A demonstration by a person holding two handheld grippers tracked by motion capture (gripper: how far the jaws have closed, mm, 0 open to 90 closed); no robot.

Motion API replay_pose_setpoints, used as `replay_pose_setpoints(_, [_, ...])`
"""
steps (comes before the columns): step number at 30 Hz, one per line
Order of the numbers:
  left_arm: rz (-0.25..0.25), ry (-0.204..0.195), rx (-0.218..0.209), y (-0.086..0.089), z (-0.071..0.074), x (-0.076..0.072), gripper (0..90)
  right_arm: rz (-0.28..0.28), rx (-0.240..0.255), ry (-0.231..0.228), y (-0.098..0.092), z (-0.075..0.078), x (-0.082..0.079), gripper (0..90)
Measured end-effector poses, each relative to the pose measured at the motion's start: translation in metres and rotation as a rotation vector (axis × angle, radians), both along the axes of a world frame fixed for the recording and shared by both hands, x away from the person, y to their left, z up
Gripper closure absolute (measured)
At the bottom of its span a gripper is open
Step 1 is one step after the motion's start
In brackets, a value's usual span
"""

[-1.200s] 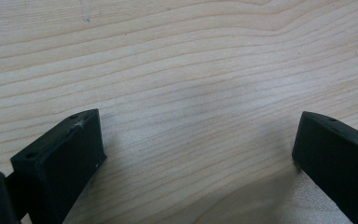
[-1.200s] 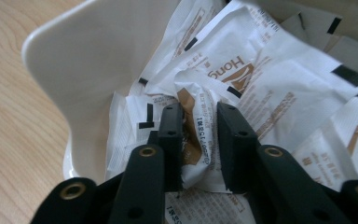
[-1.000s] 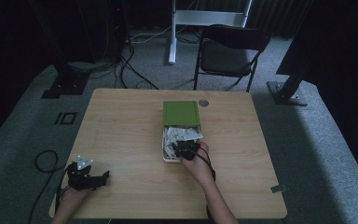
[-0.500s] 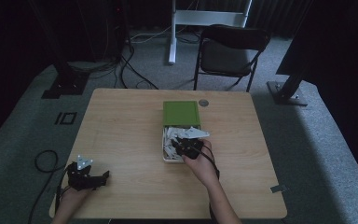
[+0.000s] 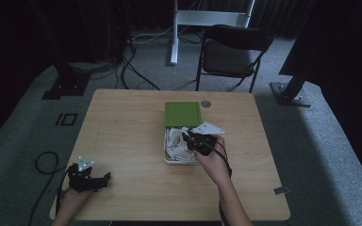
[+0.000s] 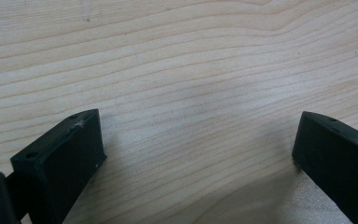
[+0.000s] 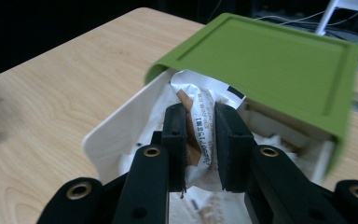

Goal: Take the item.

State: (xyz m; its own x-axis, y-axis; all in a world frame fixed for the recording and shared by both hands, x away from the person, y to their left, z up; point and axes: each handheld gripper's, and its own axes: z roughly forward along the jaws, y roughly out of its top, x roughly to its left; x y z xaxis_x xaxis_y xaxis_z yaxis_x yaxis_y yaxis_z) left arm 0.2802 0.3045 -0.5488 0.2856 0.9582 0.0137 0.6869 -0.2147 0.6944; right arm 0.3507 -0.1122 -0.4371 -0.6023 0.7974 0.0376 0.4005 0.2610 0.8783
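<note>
Right claw (image 7: 200,140): jaws pressed on a packet (image 7: 204,122), white with brown and printed text, pinched upright between them. The packet's top end sits just under the front lip of the green lid (image 7: 270,60). In the high view the right claw (image 5: 188,139) is over the right side of the box (image 5: 179,159), held by the right hand (image 5: 210,157).

Box: white, open, holding a heap of white packets (image 5: 175,145). It stands right of the surface's middle, its long side running toward the far edge. The lid (image 5: 183,114) covers the far part of the box; in the right claw view it tilts up off the rim.

Left claw (image 6: 196,149): jaws spread wide, bare wood grain between them, nothing held. In the high view the left claw (image 5: 104,178) lies near the near left corner of the surface (image 5: 122,127), in the left hand (image 5: 78,188), well apart from the box.

A round hole (image 5: 205,103) sits in the surface near the far edge, just right of the lid.

A folding chair (image 5: 233,49) stands on the floor beyond the far edge.
</note>
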Motion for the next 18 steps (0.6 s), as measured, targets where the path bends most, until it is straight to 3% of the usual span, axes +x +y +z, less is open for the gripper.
replay_pose_setpoints(11, [0.000,0.000,0.000,0.000,0.000,0.000,2.8,-0.088,0.002,-0.035,-0.035,0.007,0.004,75.7])
replay_pose_setpoints(18, [0.001,0.001,-0.002,0.000,0.000,0.000,2.8,-0.143,0.013,-0.020,-0.059,-0.001,0.011,75.6])
